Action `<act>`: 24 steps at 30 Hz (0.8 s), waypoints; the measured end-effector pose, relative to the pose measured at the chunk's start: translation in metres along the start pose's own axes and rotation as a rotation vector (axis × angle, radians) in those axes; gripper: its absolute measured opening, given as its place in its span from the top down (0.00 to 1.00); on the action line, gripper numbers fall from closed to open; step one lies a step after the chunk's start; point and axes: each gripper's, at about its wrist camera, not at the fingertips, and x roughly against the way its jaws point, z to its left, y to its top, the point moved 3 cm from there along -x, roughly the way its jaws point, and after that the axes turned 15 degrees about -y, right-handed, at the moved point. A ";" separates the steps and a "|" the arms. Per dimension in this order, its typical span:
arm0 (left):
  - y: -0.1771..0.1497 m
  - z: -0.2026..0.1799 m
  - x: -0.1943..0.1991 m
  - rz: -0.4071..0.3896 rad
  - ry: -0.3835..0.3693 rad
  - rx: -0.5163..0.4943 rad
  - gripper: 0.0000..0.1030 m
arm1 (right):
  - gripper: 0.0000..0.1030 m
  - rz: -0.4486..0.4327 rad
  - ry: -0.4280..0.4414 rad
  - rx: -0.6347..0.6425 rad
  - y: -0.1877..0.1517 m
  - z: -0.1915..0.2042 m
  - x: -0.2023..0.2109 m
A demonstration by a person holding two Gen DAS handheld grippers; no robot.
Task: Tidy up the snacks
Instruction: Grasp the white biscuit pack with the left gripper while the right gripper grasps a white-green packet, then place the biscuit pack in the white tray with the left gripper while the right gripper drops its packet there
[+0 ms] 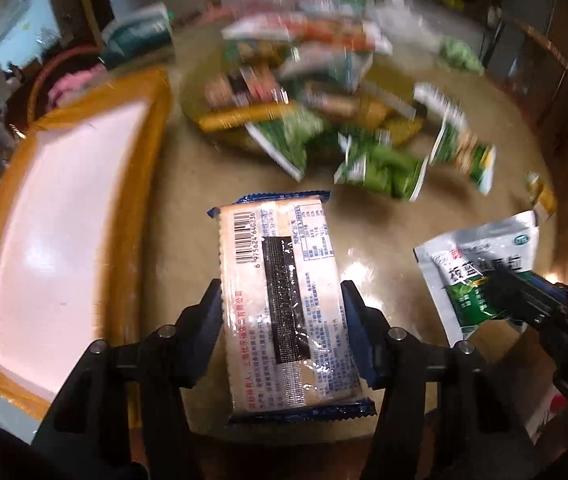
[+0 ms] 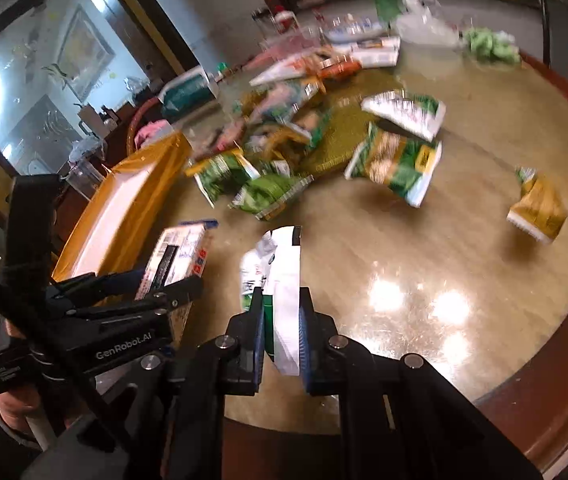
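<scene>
Fingers L: left gripper (image 1: 282, 316) clamped across cracker pack (image 1: 284, 304); long axis runs fwd
Fingers R: right gripper (image 2: 282, 320) pinching sachet (image 2: 280, 280)
Tray (image 1: 16, 184): left of pack; L hand nearer

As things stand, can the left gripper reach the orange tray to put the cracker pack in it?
Probably yes. The left gripper holds the cracker pack, and the orange tray lies right beside it with nothing between.
</scene>
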 end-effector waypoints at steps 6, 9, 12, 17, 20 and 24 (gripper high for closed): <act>0.003 0.044 0.076 -0.156 -0.055 0.159 0.43 | 0.89 -0.083 0.113 0.056 0.015 0.037 0.023; 0.000 0.089 0.107 -0.230 0.018 0.243 0.44 | 0.89 -0.088 0.214 0.108 0.025 0.074 0.025; -0.005 0.121 0.122 -0.252 0.078 0.294 0.44 | 0.89 -0.063 0.320 0.157 0.030 0.116 0.022; -0.016 0.162 0.118 -0.226 0.116 0.338 0.44 | 0.89 0.013 0.379 0.275 0.028 0.185 -0.008; -0.019 0.170 0.107 -0.206 0.170 0.332 0.44 | 0.89 0.057 0.378 0.336 0.021 0.213 -0.023; -0.022 0.179 0.097 -0.178 0.185 0.348 0.43 | 0.89 0.101 0.375 0.372 0.013 0.227 -0.038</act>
